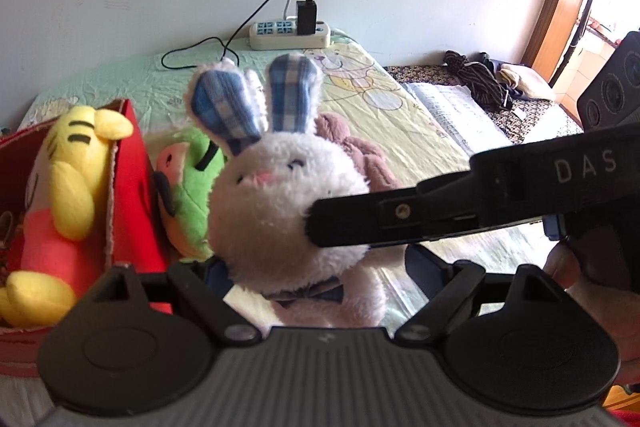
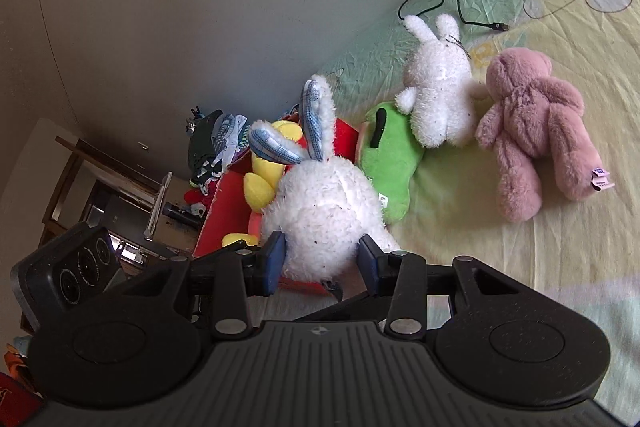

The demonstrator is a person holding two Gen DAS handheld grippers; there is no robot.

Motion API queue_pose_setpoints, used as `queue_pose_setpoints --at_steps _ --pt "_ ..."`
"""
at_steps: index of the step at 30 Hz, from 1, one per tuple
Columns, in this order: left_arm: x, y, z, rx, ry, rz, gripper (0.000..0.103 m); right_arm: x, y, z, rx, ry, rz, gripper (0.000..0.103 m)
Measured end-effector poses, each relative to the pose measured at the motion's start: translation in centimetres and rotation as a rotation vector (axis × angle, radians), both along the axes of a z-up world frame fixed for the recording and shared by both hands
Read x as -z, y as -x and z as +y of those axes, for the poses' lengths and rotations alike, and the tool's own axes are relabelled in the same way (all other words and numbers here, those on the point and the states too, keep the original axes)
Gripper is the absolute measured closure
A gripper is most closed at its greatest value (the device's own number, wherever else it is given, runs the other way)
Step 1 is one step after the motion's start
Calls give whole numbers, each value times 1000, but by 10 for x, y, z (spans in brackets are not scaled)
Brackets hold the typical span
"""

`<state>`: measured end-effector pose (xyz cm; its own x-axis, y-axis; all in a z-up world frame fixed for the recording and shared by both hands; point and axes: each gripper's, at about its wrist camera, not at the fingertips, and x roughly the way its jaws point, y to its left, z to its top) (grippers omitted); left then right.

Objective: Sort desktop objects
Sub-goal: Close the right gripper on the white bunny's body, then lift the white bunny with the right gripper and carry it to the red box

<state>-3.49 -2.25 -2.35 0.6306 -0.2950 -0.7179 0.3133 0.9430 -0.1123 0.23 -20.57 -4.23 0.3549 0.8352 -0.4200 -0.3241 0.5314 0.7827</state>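
I have the right hand-held gripper (image 2: pixel 322 261) clamped on the fluffy white plush rabbit with blue-checked ears (image 2: pixel 326 205), lifted beside the red cardboard box (image 1: pixel 134 187). My left hand-held gripper (image 1: pixel 316 277) sits open beneath it. I judge this the carry step; next it needs moving over the box and releasing beside the yellow plush toy (image 1: pixel 74 187).

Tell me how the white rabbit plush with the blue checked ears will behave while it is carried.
The white rabbit plush looks soft: the right gripper sinks into its fluffy fur, so it probably squashes rather than slips. Its blue checked ears bend apart and would likely flop. It seems light for its bulk.
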Motion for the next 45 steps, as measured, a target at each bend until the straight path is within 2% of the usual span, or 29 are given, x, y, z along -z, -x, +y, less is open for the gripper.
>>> queue_pose_setpoints --at_steps 9,13,19,23,27,34,40,45 --pt "-46 20 60 111 43 -118 16 -46 36 47 121 -7 -132 59" --pt "-66 27 96 128 49 -184 16 -68 41 79 151 -22 -196 59" --pt "-77 18 152 136 23 -240 16 -74 34 133 185 -71 -241 59" --pt "-78 16 186 132 -35 -256 16 -69 30 170 197 -102 -238 59" --pt "-72 5 212 139 -67 -239 16 -62 24 198 221 -117 -223 59" --pt "-45 -20 243 157 -83 -151 16 -36 14 228 286 -104 -140 59" --pt "-18 -41 246 194 -119 -78 16 -10 3 235 337 -98 -37 59" --pt "-3 -57 246 197 -131 -40 16 2 -4 244 357 -77 -1 59"
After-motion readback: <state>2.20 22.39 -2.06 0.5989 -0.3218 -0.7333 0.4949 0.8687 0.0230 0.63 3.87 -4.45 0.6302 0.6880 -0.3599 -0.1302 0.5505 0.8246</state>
